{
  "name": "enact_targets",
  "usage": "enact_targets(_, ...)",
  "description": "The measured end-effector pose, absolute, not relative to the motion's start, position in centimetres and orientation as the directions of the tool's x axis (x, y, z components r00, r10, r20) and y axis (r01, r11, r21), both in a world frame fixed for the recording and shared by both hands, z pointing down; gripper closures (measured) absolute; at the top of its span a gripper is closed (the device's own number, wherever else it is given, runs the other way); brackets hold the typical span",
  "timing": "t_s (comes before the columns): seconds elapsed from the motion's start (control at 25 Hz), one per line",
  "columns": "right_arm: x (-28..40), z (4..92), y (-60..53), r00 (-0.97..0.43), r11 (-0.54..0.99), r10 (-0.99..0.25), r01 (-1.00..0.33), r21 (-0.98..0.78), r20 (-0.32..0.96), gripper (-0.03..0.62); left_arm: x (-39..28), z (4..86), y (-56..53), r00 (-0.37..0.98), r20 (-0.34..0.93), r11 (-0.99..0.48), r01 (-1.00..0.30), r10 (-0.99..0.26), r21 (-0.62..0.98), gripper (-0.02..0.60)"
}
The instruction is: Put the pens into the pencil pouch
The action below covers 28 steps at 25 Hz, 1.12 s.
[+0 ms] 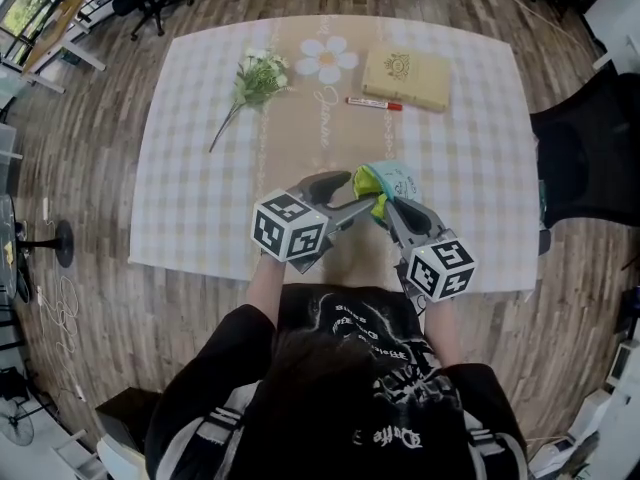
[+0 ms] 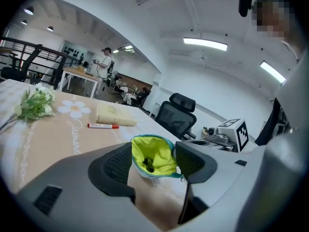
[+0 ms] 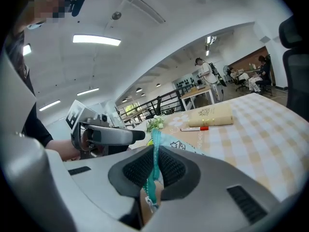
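Left gripper (image 1: 358, 196) (image 2: 153, 161): stands with jaws spread wide, one on each side of the open mouth of the pencil pouch (image 1: 395, 180) (image 2: 152, 153), pads clear of the fabric. Grips nothing.

Right gripper (image 1: 392, 211) (image 3: 154, 170): pinches the pouch's teal zipper edge (image 3: 154, 158) between jaws almost fully closed.

Pencil pouch (image 3: 176, 145): sits at the near middle of the surface (image 1: 200, 168), between the two grippers, with its mouth turned toward the left one. Shows a yellow-green lining and a pale printed outside. Holds something small and dark (image 2: 148, 166) deep inside, too small to identify.

Pen (image 1: 374, 103) (image 2: 102, 126) (image 3: 194, 128): white barrel, red cap. Lies flat on the checked cloth well beyond the pouch, just beside the near edge of a beige book (image 1: 407, 78), out of the pouch.

Farther left on the cloth: a sprig of white flowers (image 1: 258, 80), lying apart from the pen and the book.
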State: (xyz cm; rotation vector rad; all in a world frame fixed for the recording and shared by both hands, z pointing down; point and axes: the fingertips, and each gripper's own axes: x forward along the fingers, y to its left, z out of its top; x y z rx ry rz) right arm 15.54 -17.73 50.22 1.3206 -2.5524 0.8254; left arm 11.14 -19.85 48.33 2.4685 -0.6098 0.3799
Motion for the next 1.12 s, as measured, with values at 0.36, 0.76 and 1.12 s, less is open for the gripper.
enact_targets(0.36, 16.7, 49.7, -18.4, -0.579, 0.436, -0.729, -0.804, -0.405, 0.366, 0.557, 7.3, 49.7, -27.6, 0.710, 0.532, -0.737, -0.641, -0.462, 0.215, 0.294)
enact_targets(0.76, 17.9, 49.6, -20.0, -0.594, 0.430, -0.719, -0.788, -0.440, 0.360, 0.556, 9.4, 52.9, -34.5, 0.615, 0.684, -0.861, -0.507, -0.391, -0.036, 0.351)
enact_targets(1.12, 18.1, 50.1, -22.7, -0.661, 0.474, -0.668, -0.731, -0.490, 0.341, 0.555, 10.5, 56.0, -42.0, 0.545, 0.770, -0.914, -0.387, -0.333, -0.121, 0.351)
